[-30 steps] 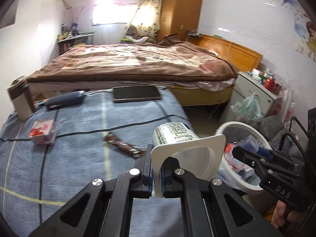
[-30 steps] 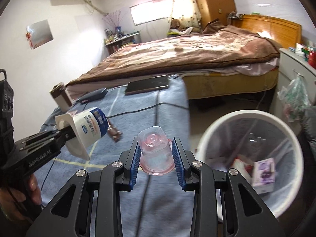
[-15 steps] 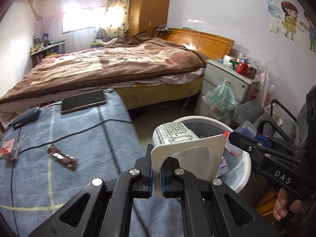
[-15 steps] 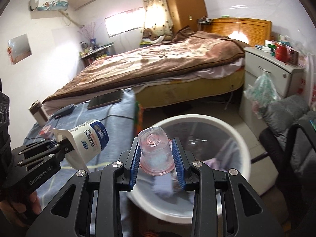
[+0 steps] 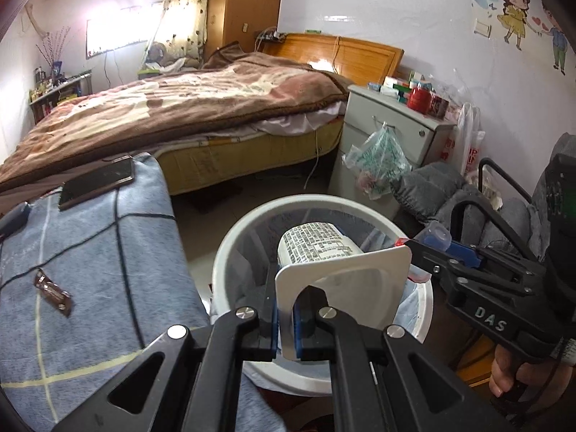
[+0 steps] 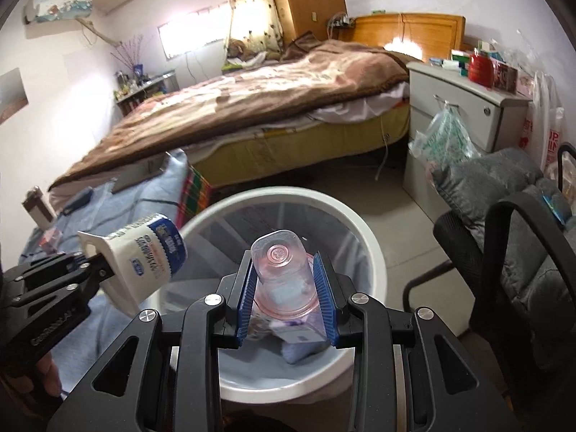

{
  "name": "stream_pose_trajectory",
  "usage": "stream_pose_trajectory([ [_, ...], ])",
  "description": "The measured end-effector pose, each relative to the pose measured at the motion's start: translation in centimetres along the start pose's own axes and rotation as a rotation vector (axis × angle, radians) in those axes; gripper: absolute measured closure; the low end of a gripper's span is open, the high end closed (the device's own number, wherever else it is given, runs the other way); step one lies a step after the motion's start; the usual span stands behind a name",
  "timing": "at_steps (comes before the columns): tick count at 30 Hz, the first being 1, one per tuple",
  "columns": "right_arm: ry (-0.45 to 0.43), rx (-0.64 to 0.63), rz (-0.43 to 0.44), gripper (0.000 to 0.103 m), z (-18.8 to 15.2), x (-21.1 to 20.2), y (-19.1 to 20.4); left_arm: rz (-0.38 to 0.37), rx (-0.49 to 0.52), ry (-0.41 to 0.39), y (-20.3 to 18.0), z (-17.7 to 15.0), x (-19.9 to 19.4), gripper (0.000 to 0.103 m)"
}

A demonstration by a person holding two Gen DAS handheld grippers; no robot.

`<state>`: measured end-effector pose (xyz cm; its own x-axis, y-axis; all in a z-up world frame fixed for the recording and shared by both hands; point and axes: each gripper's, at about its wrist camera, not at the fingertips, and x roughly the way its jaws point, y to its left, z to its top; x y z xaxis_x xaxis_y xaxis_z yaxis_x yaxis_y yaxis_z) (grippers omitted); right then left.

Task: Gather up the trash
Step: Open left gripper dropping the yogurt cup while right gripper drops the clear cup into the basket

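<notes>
My left gripper (image 5: 286, 327) is shut on the flat white rim of an empty yogurt cup (image 5: 316, 252) with black print, held over the white trash bin (image 5: 230, 244). In the right wrist view the same yogurt cup (image 6: 151, 252) hangs at the bin's left rim. My right gripper (image 6: 284, 298) is shut on a clear pink plastic cup (image 6: 280, 270), bottom toward the camera, above the middle of the white trash bin (image 6: 367, 252). Wrappers and a small purple box (image 6: 298, 334) lie inside the bin.
A table with a blue checked cloth (image 5: 90, 270) lies to the left, with a brown snack wrapper (image 5: 52, 289) and a dark tablet (image 5: 97, 181) on it. Behind stand a bed (image 5: 180, 115), a grey nightstand (image 5: 388, 133) and a black chair with grey cushion (image 6: 511, 216) on the right.
Both grippers have swung right from over the table to above the trash bin, each keeping its cup. The bin now fills the middle of both views.
</notes>
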<state>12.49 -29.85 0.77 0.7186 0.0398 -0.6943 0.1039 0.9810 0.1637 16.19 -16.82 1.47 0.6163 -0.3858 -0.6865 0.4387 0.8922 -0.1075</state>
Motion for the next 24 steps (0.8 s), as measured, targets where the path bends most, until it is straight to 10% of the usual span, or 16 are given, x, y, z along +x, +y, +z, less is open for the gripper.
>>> stream_pose_trajectory([
  [12, 0.076, 0.017, -0.022, 0.068, 0.0, 2.3, -1.4, 0.01, -0.007, 0.016, -0.1, 0.4, 1.4, 0.095],
  [17, 0.086, 0.01, -0.017, 0.044, -0.1, 2.5, -1.2, 0.015, -0.022, 0.019, 0.2, 0.5, 1.7, 0.057],
  [24, 0.072, 0.015, -0.019, 0.041, -0.1, 2.4, -1.1, 0.017, -0.032, 0.013, 0.7, 0.4, 1.5, 0.048],
])
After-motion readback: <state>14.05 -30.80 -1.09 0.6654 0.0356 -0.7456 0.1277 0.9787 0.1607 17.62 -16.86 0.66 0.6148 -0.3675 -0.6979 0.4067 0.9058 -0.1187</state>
